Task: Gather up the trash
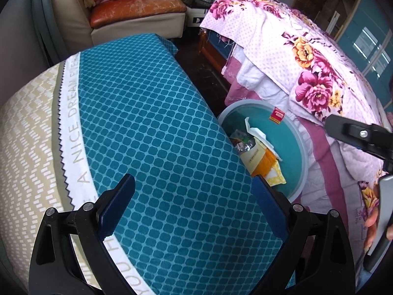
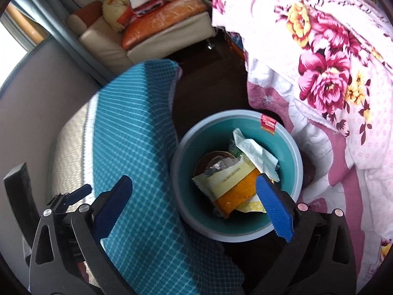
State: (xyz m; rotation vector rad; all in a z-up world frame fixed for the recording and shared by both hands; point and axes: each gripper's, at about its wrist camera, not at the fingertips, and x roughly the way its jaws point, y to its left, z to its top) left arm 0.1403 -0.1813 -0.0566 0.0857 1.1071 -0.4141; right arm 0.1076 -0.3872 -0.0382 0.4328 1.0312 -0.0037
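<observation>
A round teal bin [image 2: 282, 162] with a grey rim stands on the dark floor between a table and a bed. It holds trash: an orange and cream packet [image 2: 231, 189], a white tissue [image 2: 253, 150] and silver foil [image 2: 218, 166]. My right gripper [image 2: 194, 194] is open and empty, hovering above the bin's left side. My left gripper [image 1: 194, 196] is open and empty above the teal patterned tablecloth [image 1: 147, 123]. In the left wrist view the bin [image 1: 292, 137] shows at right, and part of the right gripper [image 1: 356, 135] is above it.
A bed with a pink floral quilt [image 2: 319, 73] crowds the bin's right side. The cloth-covered table [image 2: 137, 135] crowds its left. A cream sofa with an orange cushion [image 2: 157, 24] stands at the back. Dark floor [image 2: 208, 86] lies between.
</observation>
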